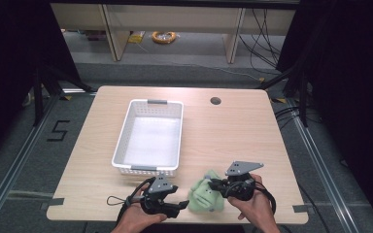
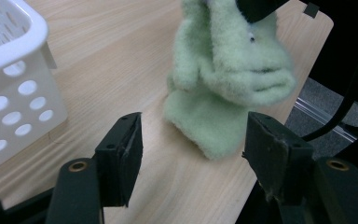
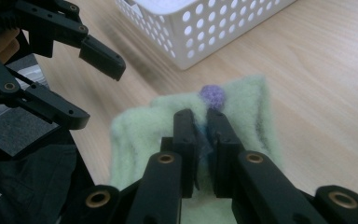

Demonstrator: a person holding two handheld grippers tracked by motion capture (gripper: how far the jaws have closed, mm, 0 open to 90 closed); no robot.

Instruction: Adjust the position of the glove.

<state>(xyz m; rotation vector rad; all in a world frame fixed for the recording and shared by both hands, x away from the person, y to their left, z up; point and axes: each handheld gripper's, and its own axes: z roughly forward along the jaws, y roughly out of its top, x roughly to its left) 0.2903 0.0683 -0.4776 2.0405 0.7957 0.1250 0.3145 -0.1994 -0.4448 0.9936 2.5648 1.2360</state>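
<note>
At the surface's (image 1: 223,141) near edge, right claw (image 3: 204,122) pinches the green plush (image 1: 203,196), left claw (image 2: 193,144) wide; probably grab low, lift level toward the basket (image 1: 121,141).

Table: pale wood-grain rectangular tabletop (image 1: 233,141) with rounded corners, standing on a grey floor.
Basket: white perforated plastic basket (image 1: 121,138), rectangular, sat left of the table's middle, long side running away from the near edge; grey handle tabs at both short ends.
Hole: small round dark cable hole (image 1: 215,101) near the far edge, right of the basket.
Tape: grey strips at the near corners, left (image 1: 52,202) and right (image 1: 301,208).
Floor mark: black "5" (image 1: 58,130) on the grey floor left of the table.
Coil: yellow coiled cable (image 1: 163,36) on the floor beyond the table, beneath light wooden furniture.
Cables: dark loose cables (image 1: 267,46) at far right.
</note>
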